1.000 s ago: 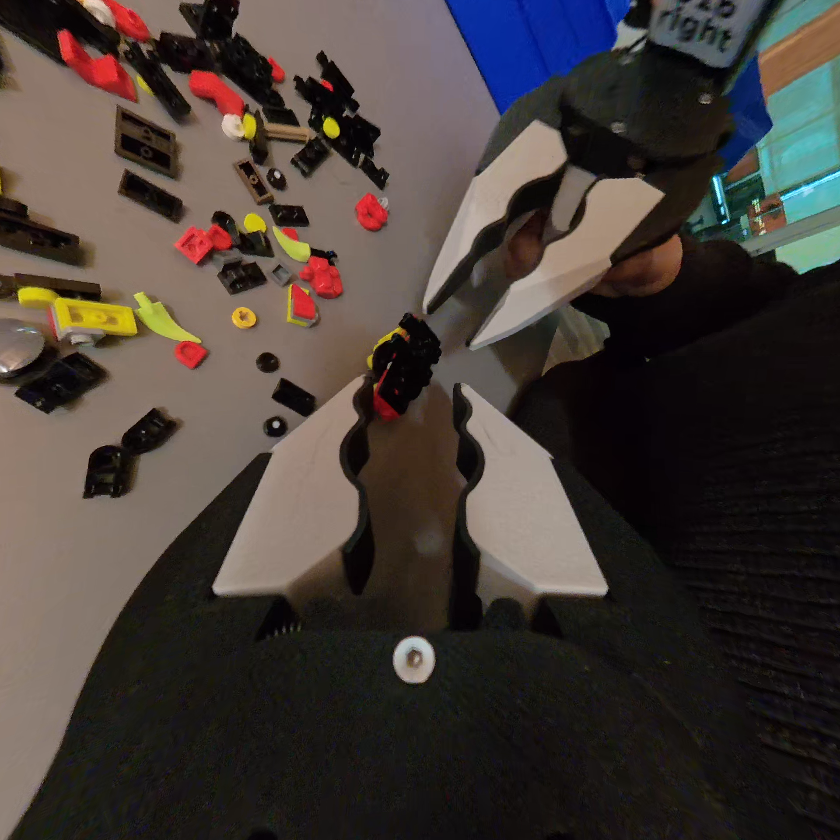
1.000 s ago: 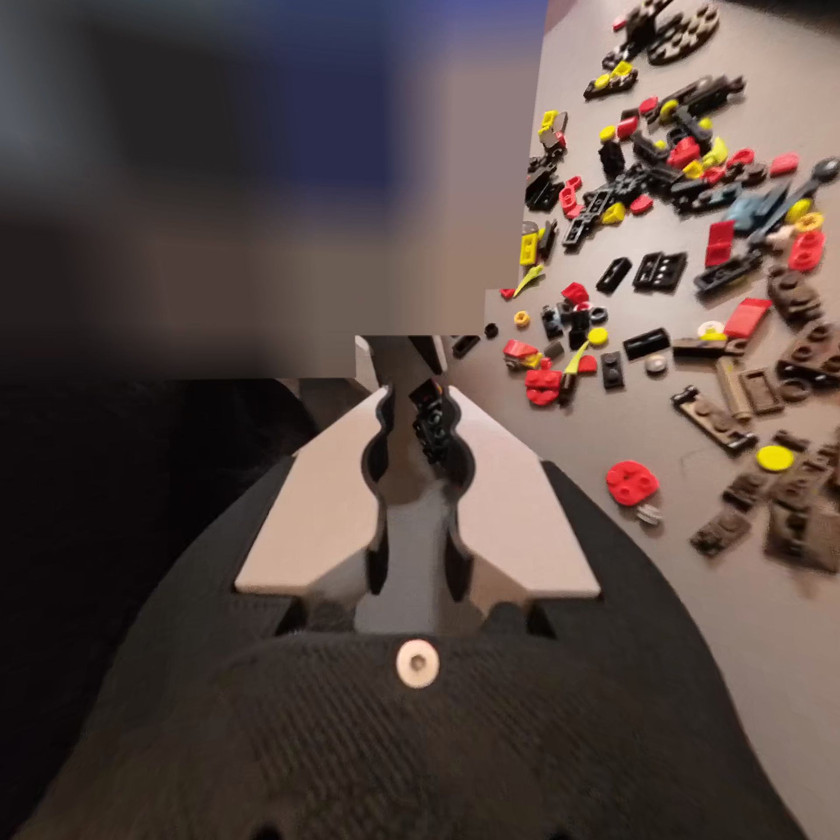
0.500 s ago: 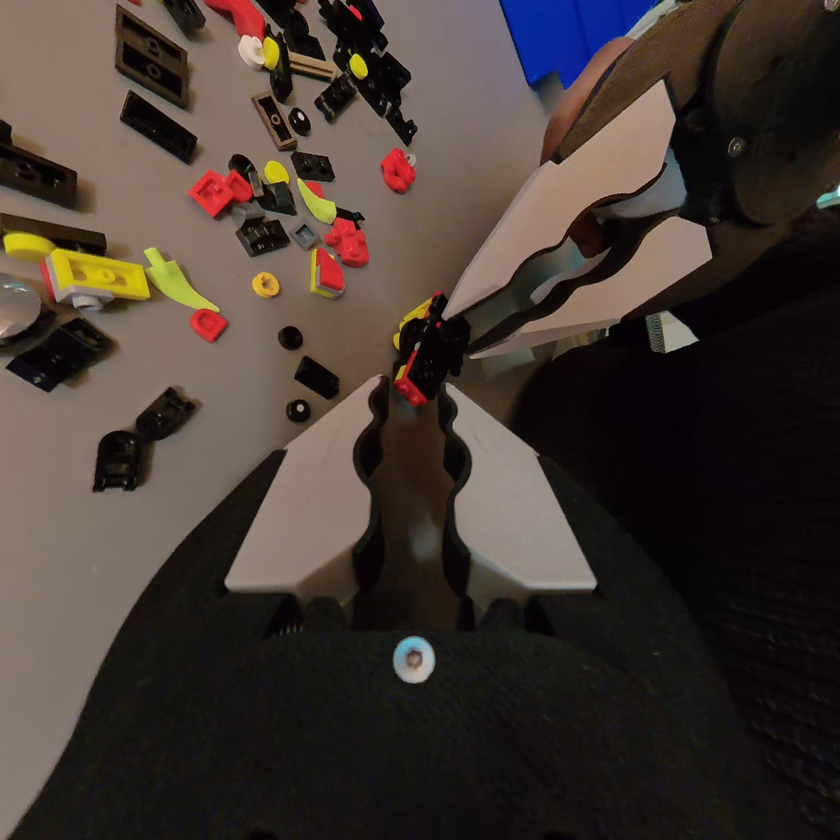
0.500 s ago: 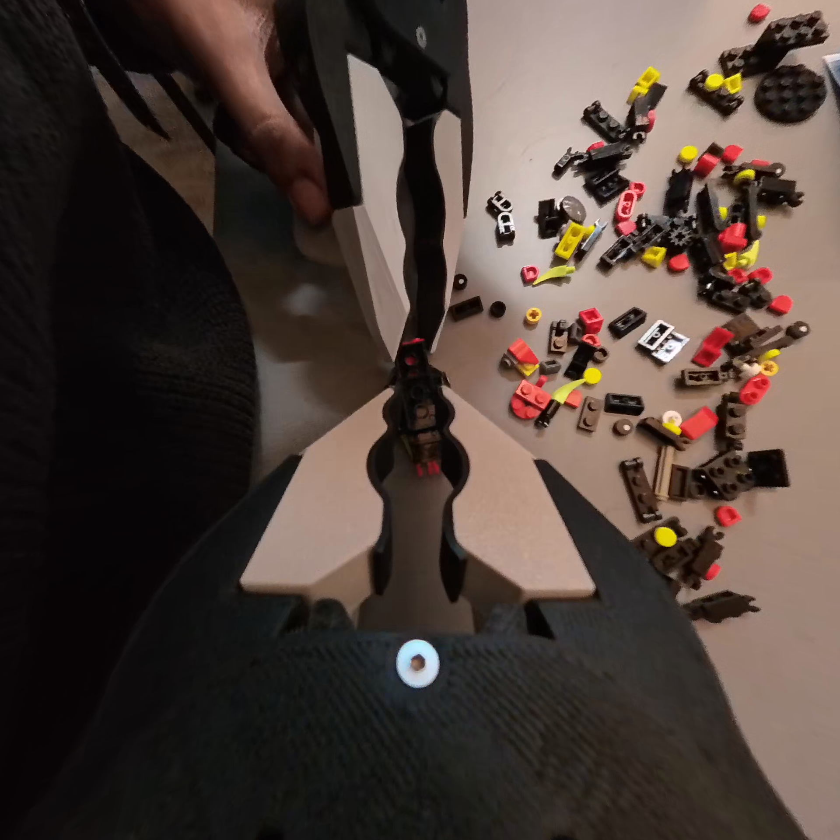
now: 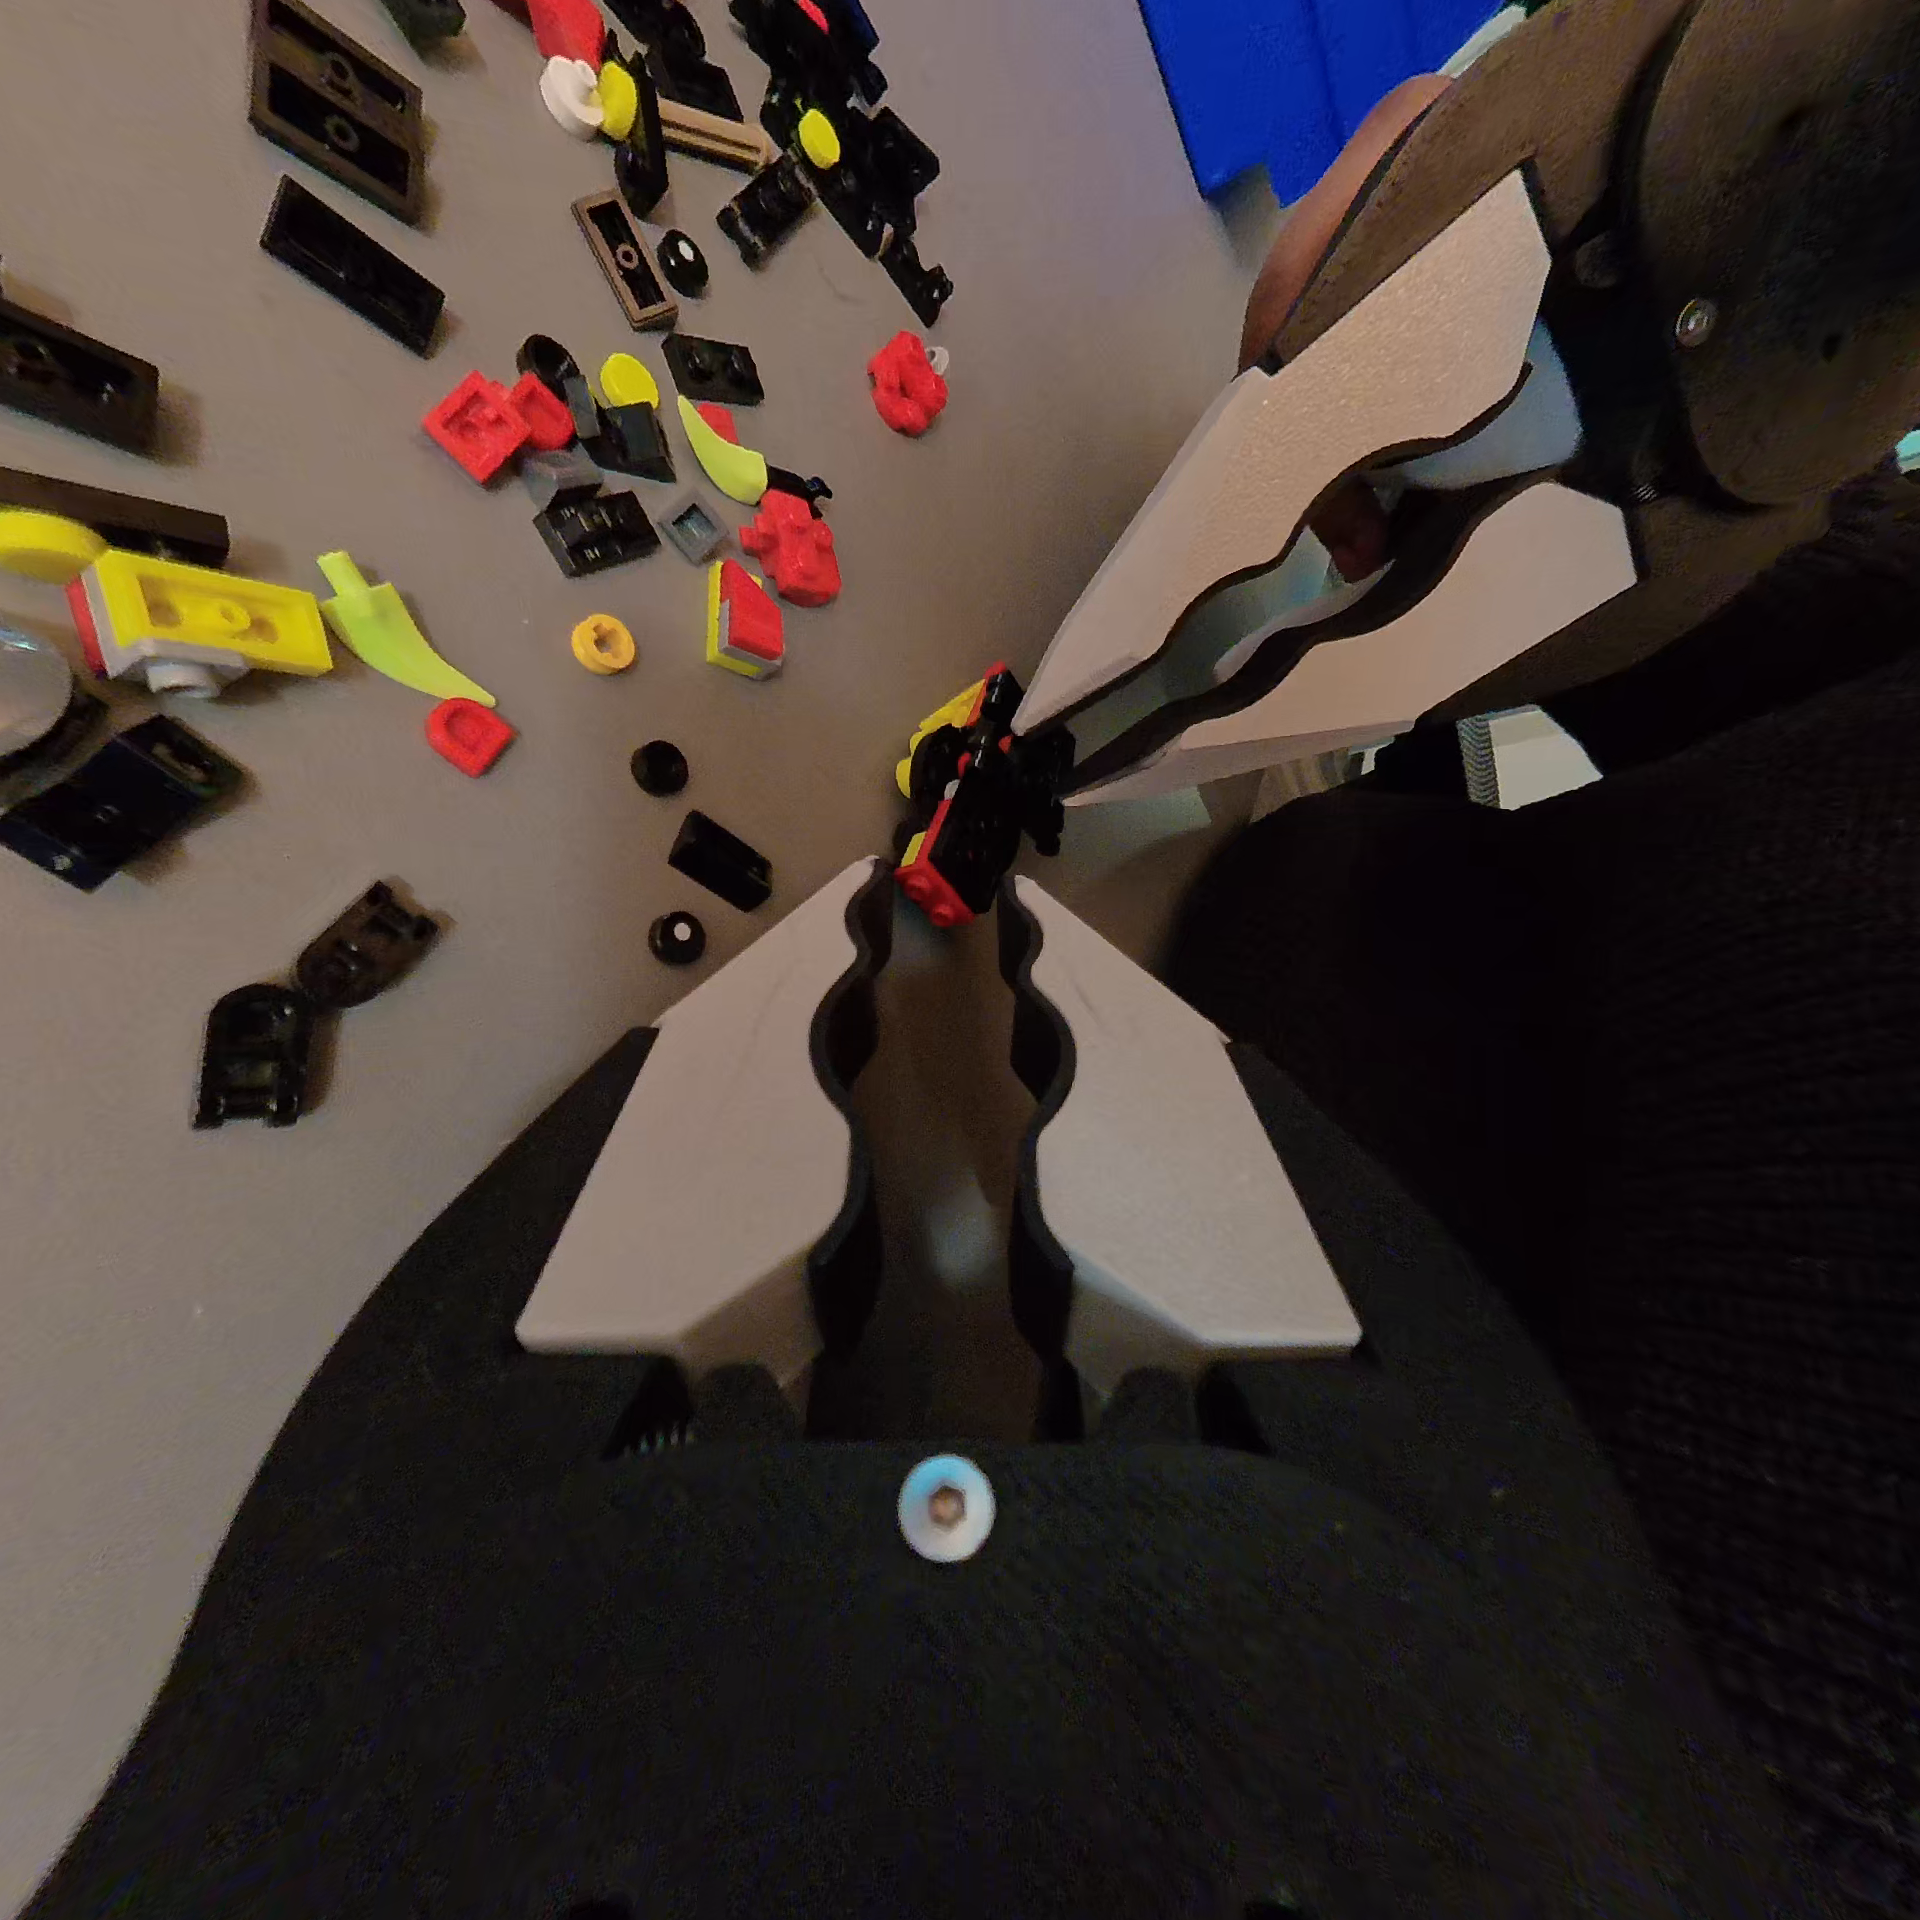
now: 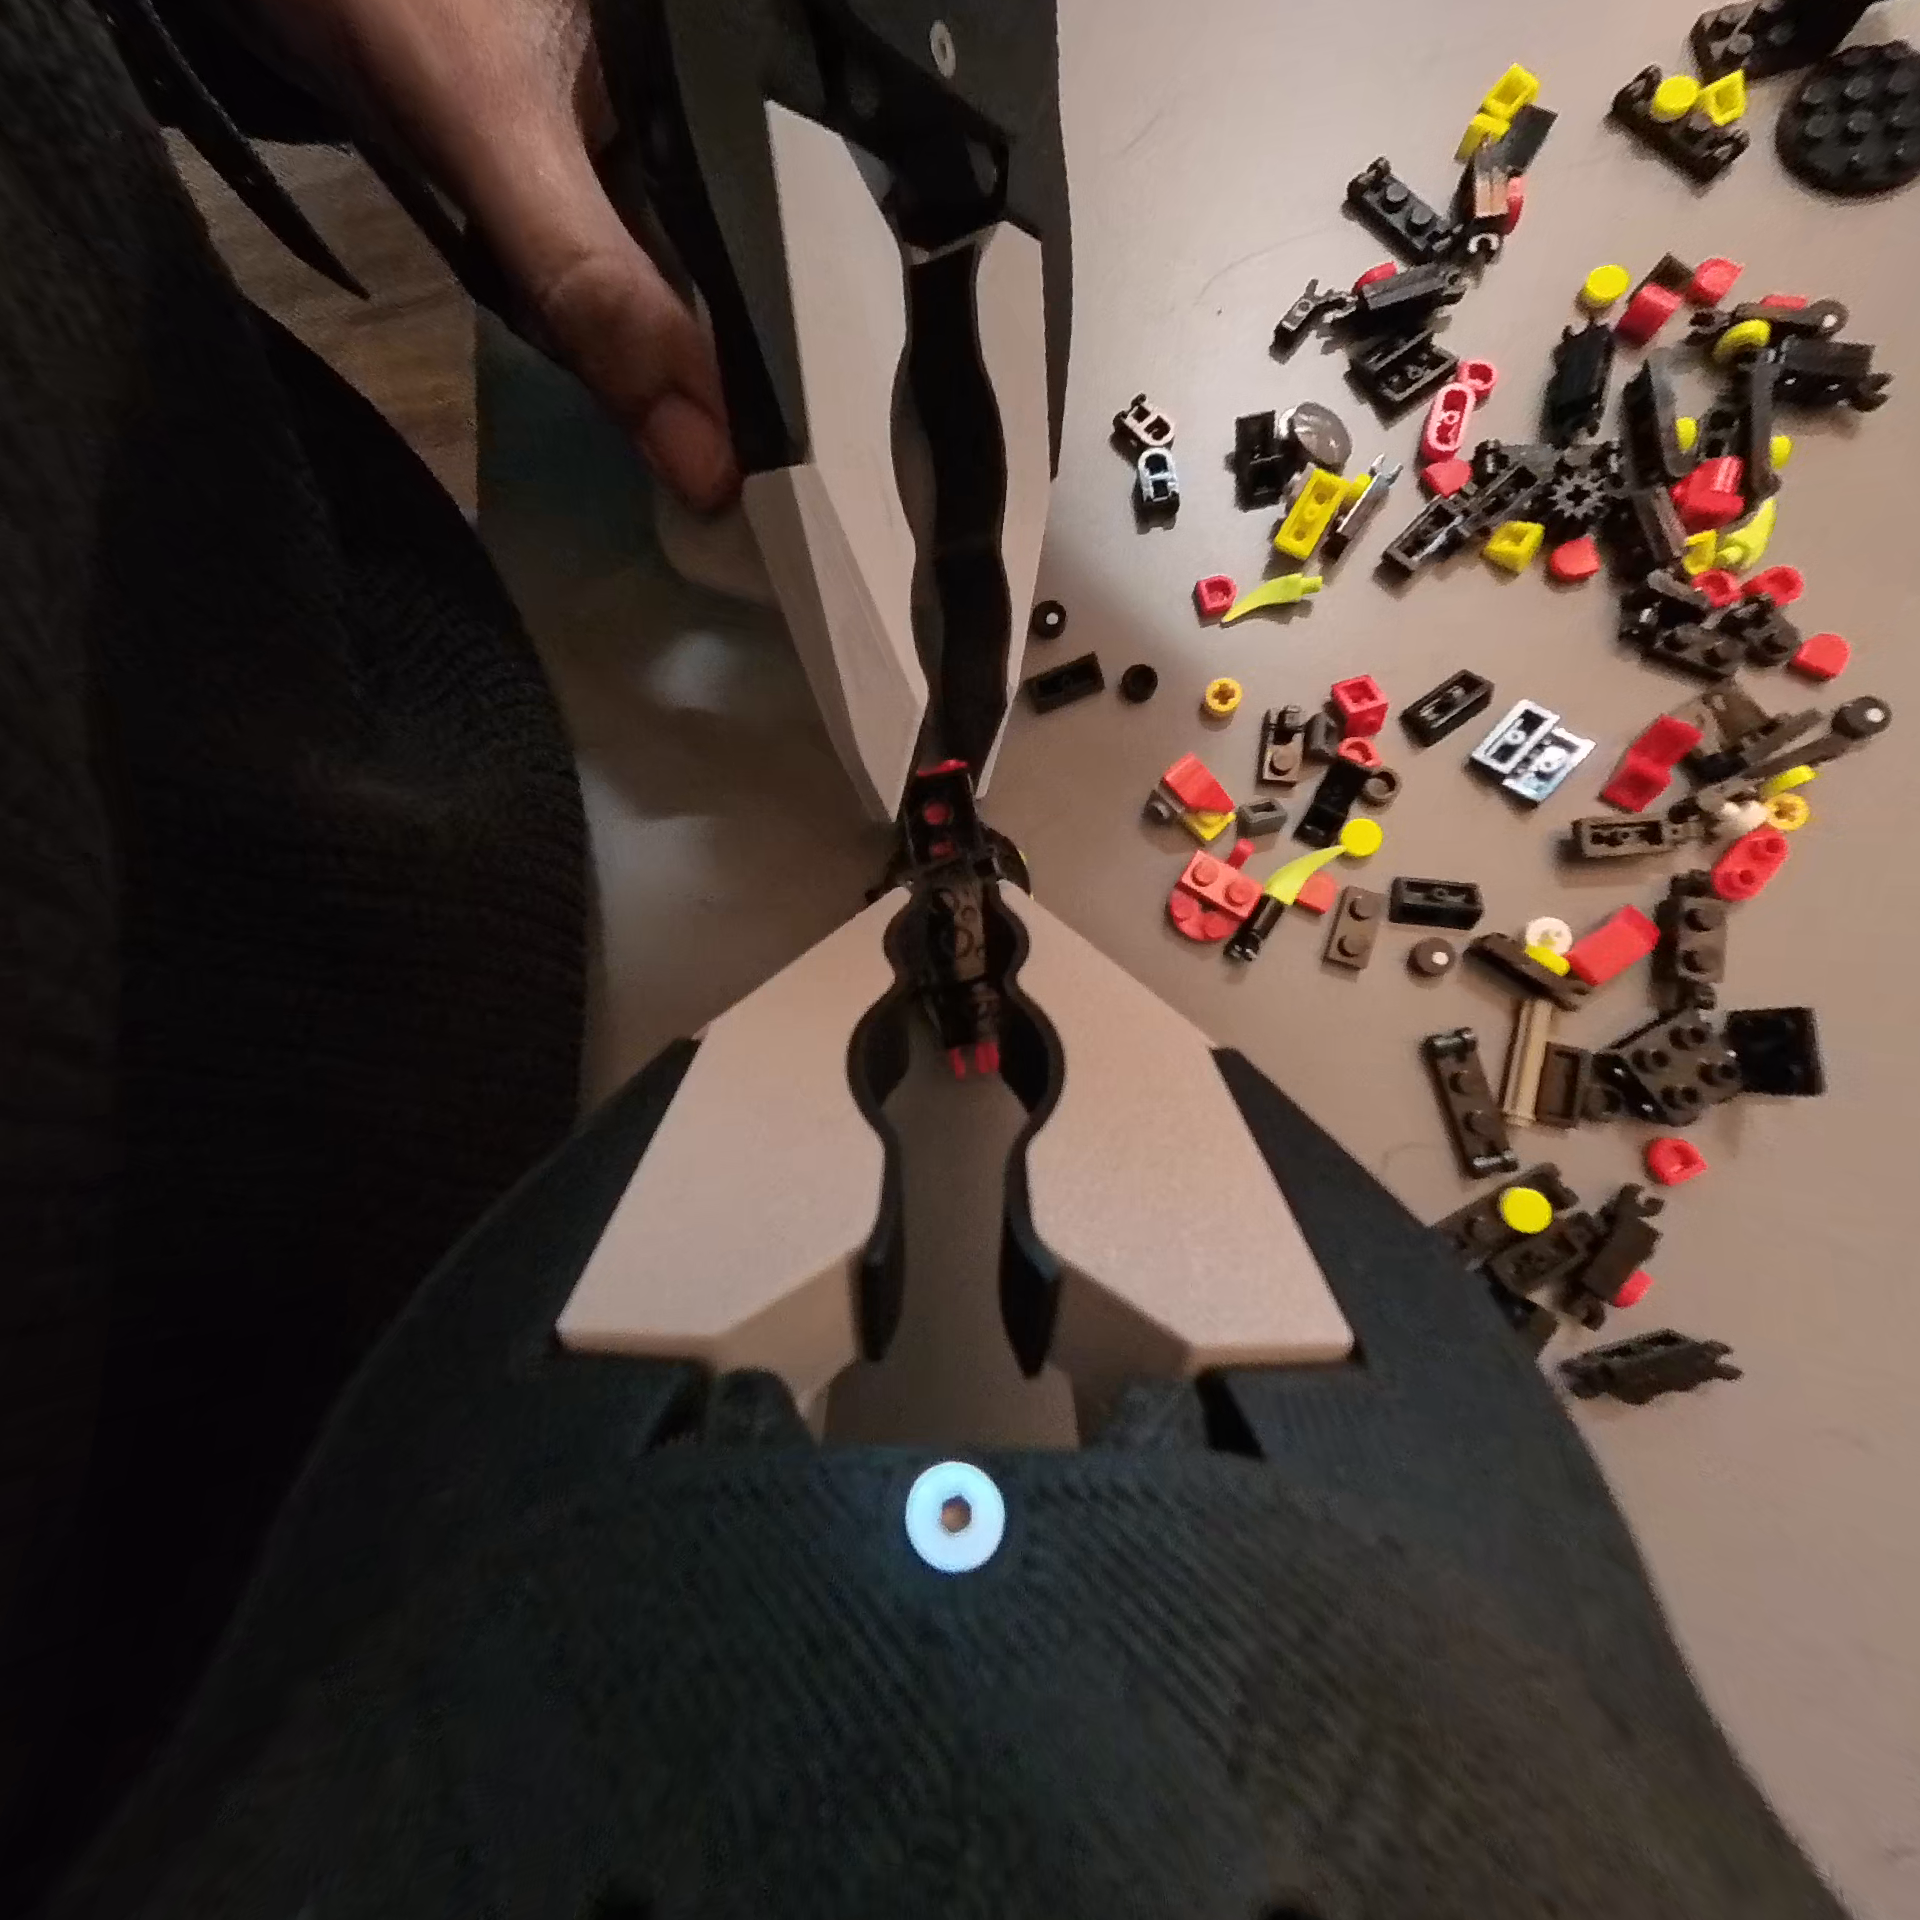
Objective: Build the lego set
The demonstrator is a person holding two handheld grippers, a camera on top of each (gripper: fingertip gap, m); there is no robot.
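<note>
Black-red brick model | right claw clamps | left view: yellow side

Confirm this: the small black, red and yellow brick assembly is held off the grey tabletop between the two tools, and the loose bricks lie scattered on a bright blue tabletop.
One detail is wrong: the loose bricks lie on the same grey tabletop, not a blue one, as both wrist views show. The small black, red and yellow brick assembly does sit off it between the left tool and right tool.
</note>
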